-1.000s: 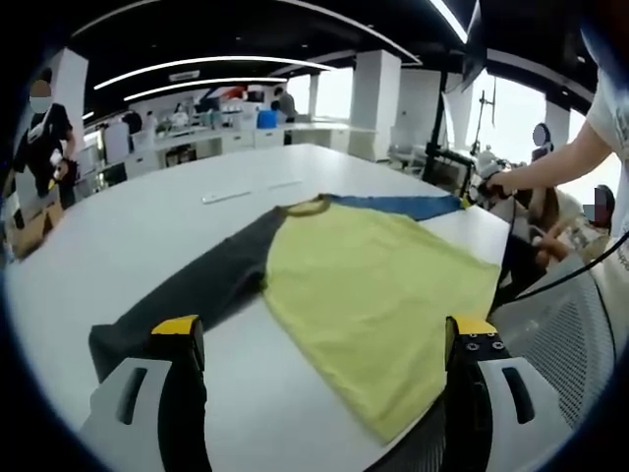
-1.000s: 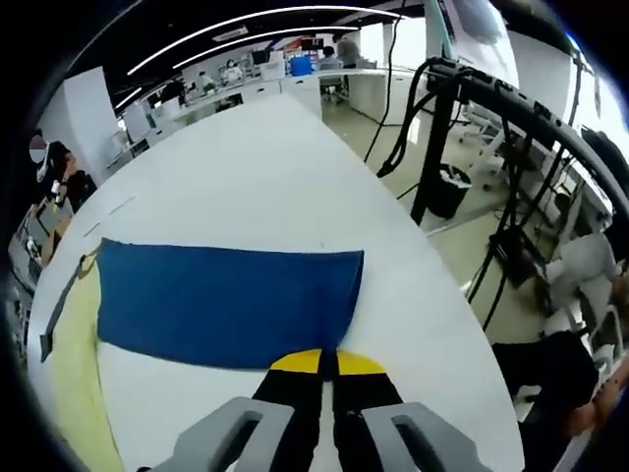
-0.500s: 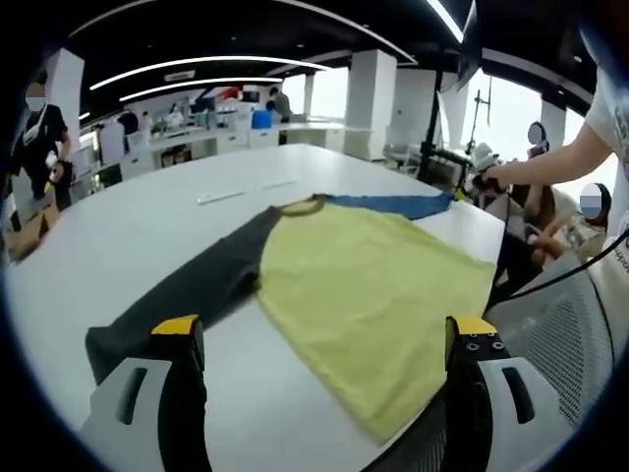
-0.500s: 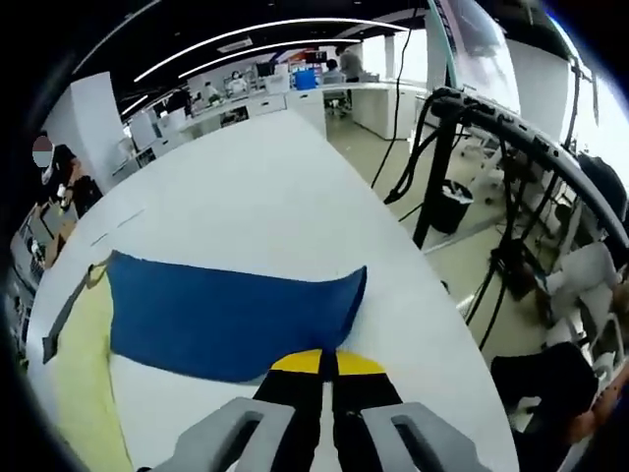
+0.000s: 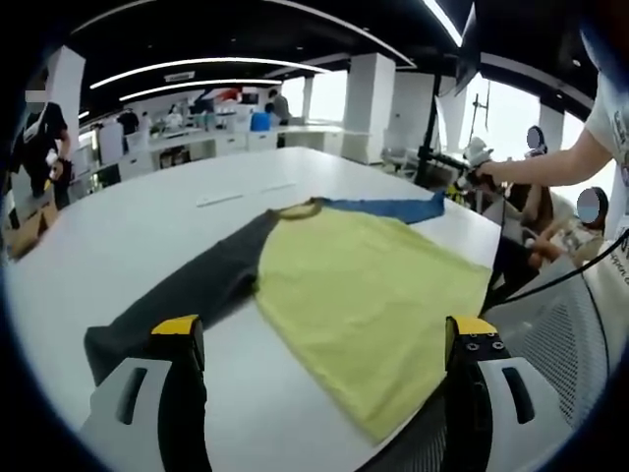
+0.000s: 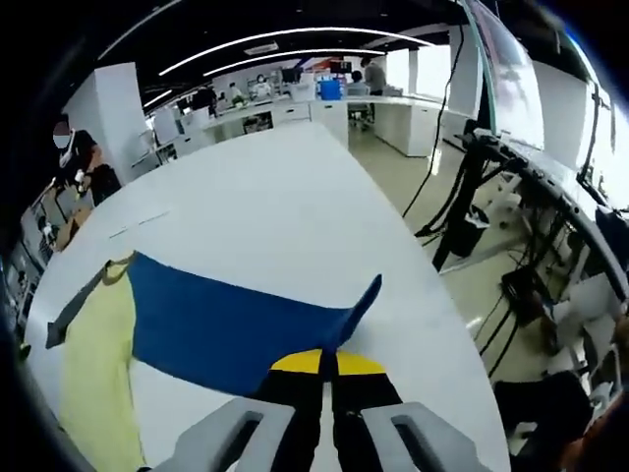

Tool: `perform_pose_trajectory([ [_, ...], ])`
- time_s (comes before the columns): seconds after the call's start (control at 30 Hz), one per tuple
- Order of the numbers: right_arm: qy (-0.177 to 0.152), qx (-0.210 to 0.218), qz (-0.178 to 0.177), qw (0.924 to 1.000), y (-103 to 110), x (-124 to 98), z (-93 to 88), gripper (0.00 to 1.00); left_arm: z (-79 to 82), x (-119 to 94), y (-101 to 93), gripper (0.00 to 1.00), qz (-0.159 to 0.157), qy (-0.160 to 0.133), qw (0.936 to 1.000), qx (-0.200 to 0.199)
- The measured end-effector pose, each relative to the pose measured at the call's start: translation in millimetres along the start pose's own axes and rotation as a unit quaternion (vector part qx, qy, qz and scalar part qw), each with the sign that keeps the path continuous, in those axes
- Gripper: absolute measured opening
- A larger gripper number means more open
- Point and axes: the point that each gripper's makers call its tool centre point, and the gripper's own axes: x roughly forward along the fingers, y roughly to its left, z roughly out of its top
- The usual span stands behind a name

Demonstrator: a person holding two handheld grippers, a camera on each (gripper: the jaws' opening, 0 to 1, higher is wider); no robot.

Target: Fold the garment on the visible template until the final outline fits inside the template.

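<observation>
A garment lies spread flat on the white table (image 5: 128, 236). It has a yellow body (image 5: 364, 285), a dark grey sleeve (image 5: 187, 290) and a blue sleeve (image 5: 388, 206). My left gripper (image 5: 324, 334) hovers open over the near hem, holding nothing. My right gripper (image 6: 327, 362) is shut on the cuff of the blue sleeve (image 6: 226, 320). The cuff corner is raised off the table and curls upward. In the left gripper view the right gripper (image 5: 470, 167), held by a person's hand, is at the sleeve's far end. The yellow body (image 6: 93, 379) lies at the left of the right gripper view.
A thin pale strip (image 5: 224, 197) lies on the table beyond the collar. The table edge (image 6: 432, 285) drops off just right of the cuff, with black cables and stands (image 6: 491, 167) beyond. A mesh chair back (image 5: 555, 344) is near the hem. People stand in the background.
The right gripper has lifted the blue sleeve's cuff off the table and drawn it toward the body, so the sleeve end now curls up. The left gripper stays open in place.
</observation>
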Motion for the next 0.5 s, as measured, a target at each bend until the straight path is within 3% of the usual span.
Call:
perform_pose_trajectory([
  [0.33,-0.014,-0.036,0.026,0.9989,27.7,0.1,20.8,0.0,0.3,-2.9,0.6,0.99,0.001,-0.002,1.0,0.0],
  [0.5,-0.009,-0.046,0.041,0.9981,48.0,-2.3,22.5,0.0,-0.2,-3.8,0.6,0.99,0.002,0.001,1.0,0.004],
])
